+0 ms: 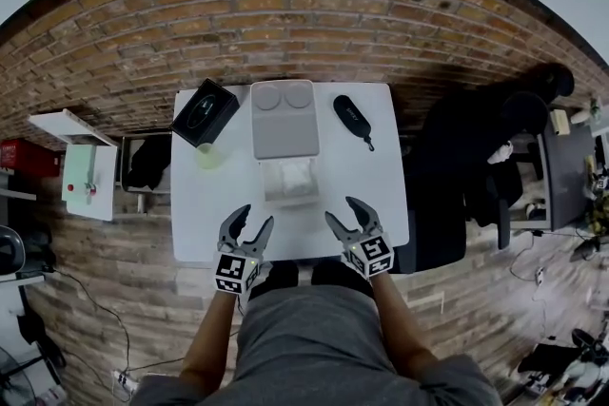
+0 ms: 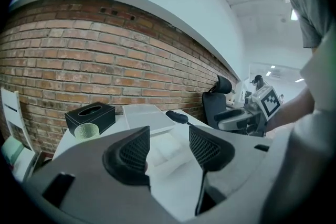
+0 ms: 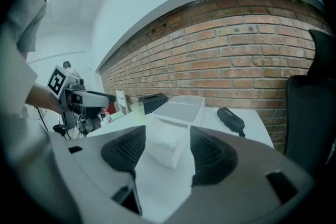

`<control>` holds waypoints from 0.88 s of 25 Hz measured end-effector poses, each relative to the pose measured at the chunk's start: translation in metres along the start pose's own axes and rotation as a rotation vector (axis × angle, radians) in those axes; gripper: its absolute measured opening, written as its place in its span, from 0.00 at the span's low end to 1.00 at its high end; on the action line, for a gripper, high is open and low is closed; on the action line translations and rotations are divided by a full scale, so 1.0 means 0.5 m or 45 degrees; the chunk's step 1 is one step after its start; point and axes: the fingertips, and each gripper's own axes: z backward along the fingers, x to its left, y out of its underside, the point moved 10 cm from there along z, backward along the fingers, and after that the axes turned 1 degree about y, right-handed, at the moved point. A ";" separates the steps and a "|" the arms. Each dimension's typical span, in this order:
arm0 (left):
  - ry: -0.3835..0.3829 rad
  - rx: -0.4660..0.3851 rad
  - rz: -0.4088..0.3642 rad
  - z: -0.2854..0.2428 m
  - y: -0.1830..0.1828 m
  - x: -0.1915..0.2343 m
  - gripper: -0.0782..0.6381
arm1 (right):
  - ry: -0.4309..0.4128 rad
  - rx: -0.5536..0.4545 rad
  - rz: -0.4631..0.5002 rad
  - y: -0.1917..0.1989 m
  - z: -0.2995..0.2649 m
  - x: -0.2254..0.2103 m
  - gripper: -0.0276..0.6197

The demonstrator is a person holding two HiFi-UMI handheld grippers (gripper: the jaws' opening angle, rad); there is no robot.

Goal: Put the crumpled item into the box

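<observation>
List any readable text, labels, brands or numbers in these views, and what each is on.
No words or numbers can be read in any view.
Black pouch: a small pale mark, too small to read.
Cubes on the left gripper and right gripper: black-and-white square marker patterns, no letters.

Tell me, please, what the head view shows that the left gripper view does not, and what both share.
Only the head view shows the person's lap, the floor, and the left gripper and right gripper from above, both open. Only the left gripper view shows ceiling lights and its own jaw pads close up, apart and gripping nothing. Both show the white table, black tissue box, green cup, grey tray, black case and small white box.
</observation>
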 end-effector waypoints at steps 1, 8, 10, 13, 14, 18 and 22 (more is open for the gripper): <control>0.004 0.010 -0.010 -0.005 0.003 0.003 0.42 | 0.001 0.006 0.015 0.005 -0.004 0.001 0.46; -0.038 0.095 -0.013 -0.030 0.040 0.007 0.42 | -0.069 0.105 0.051 0.043 -0.029 -0.005 0.53; -0.068 0.132 -0.021 -0.031 0.058 0.002 0.42 | -0.099 0.126 0.075 0.046 -0.034 -0.004 0.54; -0.091 0.146 -0.022 -0.038 0.081 -0.007 0.42 | -0.135 0.138 0.098 0.051 -0.044 -0.003 0.55; -0.092 0.151 -0.025 -0.043 0.088 -0.007 0.42 | -0.138 0.141 0.107 0.054 -0.050 -0.005 0.55; -0.113 0.179 -0.008 -0.055 0.130 -0.004 0.42 | -0.151 0.162 0.118 0.076 -0.066 -0.012 0.54; -0.168 0.194 0.030 -0.060 0.138 0.001 0.42 | -0.162 0.178 0.130 0.091 -0.082 -0.019 0.53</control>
